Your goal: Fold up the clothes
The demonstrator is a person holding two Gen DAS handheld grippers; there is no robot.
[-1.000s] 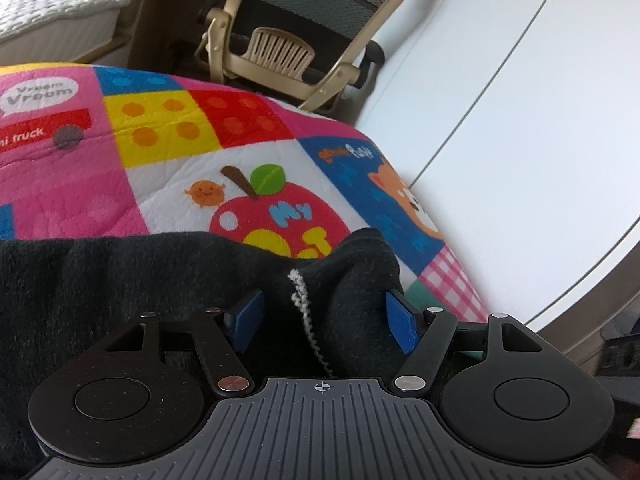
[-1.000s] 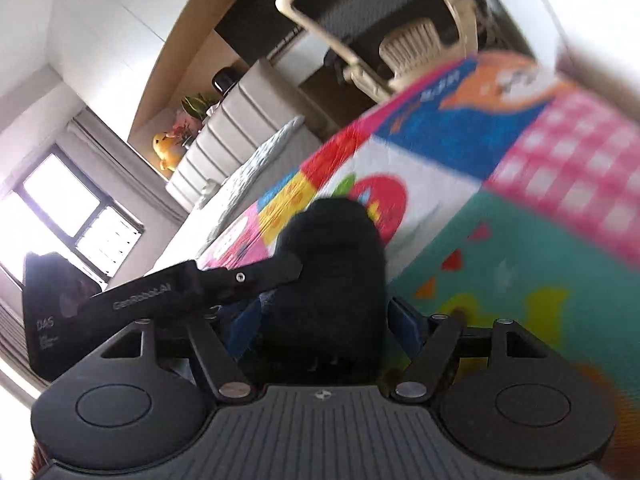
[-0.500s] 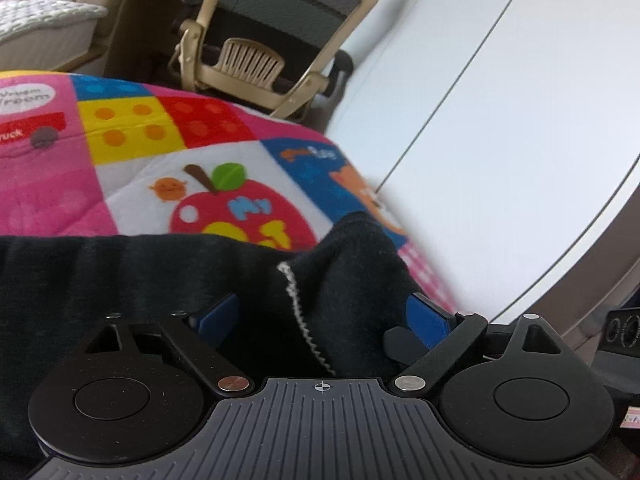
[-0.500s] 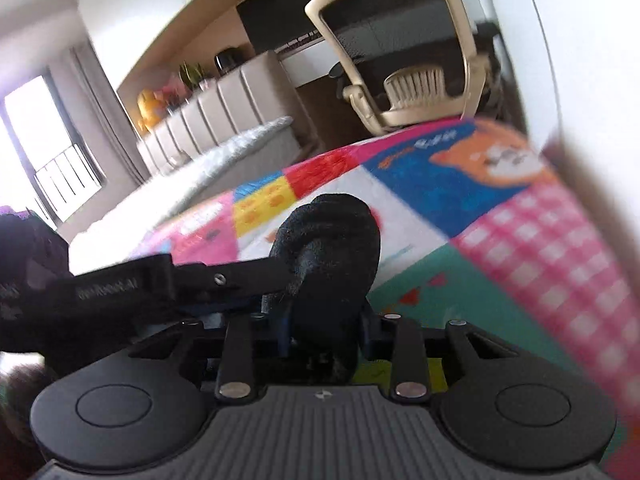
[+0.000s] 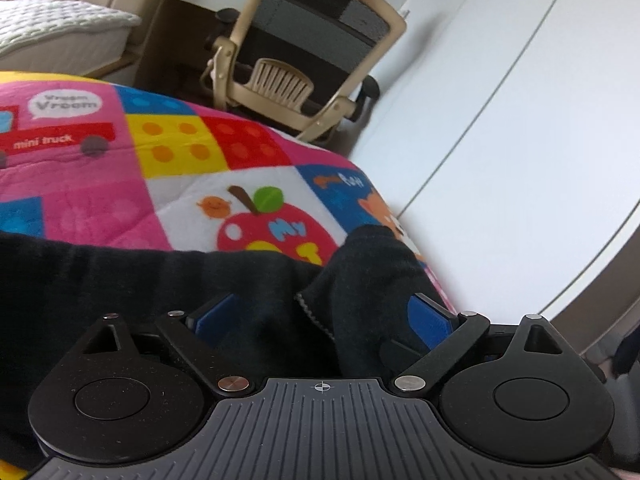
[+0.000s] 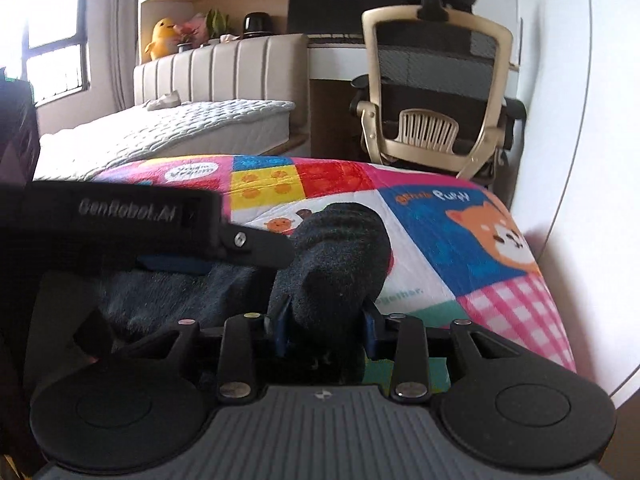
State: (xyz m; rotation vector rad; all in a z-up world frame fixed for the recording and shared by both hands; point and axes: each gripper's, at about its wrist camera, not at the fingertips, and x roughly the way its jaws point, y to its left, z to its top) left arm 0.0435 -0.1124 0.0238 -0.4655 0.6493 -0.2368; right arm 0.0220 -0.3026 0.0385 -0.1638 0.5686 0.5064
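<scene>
Office chair [image 6: 434, 92] behind patchwork quilt [image 5: 180, 184]; bed [image 6: 168, 128] beside.

Left hand-held gripper [image 5: 320, 316] opened; right [image 6: 326, 326] seemingly clamped garment [image 6: 340, 256].

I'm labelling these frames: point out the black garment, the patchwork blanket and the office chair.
black garment [image 5: 120, 280], left wrist view, flat stretch of cloth.
patchwork blanket [image 5: 176, 148], left wrist view, yellow square.
office chair [image 6: 430, 132], right wrist view, slatted lumbar support.

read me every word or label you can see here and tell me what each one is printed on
"Vroom Vroom": speech bubble on the quilt.
"mini truck": red truck patch.
"My": red apple.
"Puppy": blue fox patch; the orange word before it is too blurred.
"GenRobot.AI": the left tongs.
"...gether.": white patch, partly hidden.
</scene>
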